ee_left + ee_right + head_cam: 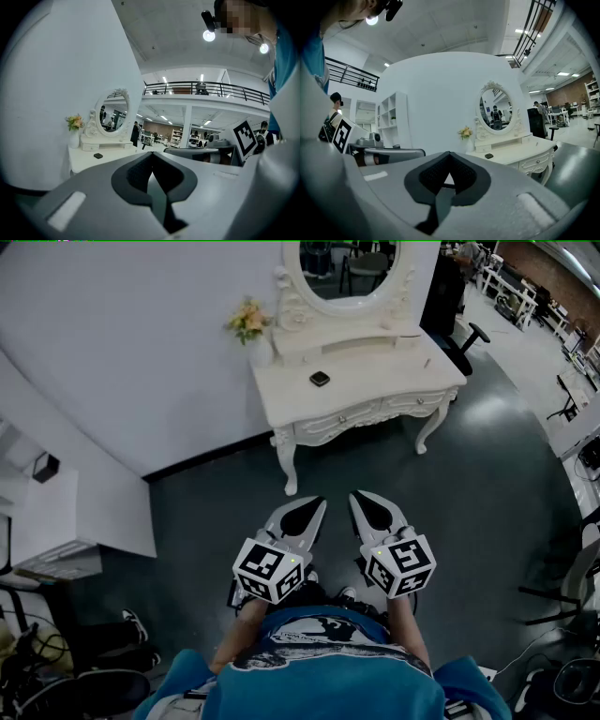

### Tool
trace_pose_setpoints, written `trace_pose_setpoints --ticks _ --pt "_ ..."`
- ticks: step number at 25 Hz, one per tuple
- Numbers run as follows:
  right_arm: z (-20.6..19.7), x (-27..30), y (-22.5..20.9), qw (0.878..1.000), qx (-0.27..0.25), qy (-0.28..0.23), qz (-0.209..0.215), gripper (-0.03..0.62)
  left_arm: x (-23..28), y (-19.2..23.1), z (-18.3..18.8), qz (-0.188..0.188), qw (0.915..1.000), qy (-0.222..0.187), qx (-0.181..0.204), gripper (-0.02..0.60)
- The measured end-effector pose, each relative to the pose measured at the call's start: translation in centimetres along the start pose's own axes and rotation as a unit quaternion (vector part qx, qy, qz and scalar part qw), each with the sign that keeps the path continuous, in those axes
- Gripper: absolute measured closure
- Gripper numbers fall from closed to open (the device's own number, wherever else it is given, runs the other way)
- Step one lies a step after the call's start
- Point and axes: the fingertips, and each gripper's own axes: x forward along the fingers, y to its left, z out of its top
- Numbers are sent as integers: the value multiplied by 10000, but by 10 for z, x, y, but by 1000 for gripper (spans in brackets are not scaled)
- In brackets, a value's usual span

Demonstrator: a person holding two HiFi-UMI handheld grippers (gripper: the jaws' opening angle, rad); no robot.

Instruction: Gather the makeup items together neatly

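On the white vanity point(375, 382) lies one small dark case point(320, 379).

The person wears a teal-blue top point(328, 688) with a white and dark printed panel near the collar. Each hand-held tool, the left gripper point(320, 503) and the right gripper point(358, 495), has a pale grey, tapering shell with black inner pads, and behind it sits a white cube point(272, 568) printed with black square markers.
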Motion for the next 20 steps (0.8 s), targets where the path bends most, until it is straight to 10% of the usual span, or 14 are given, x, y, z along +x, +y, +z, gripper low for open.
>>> trace_pose_setpoints --ticks 20 --pt "-9 47 -8 9986 178 80 -483 589 17 54 6 -294 9996 11 22 565"
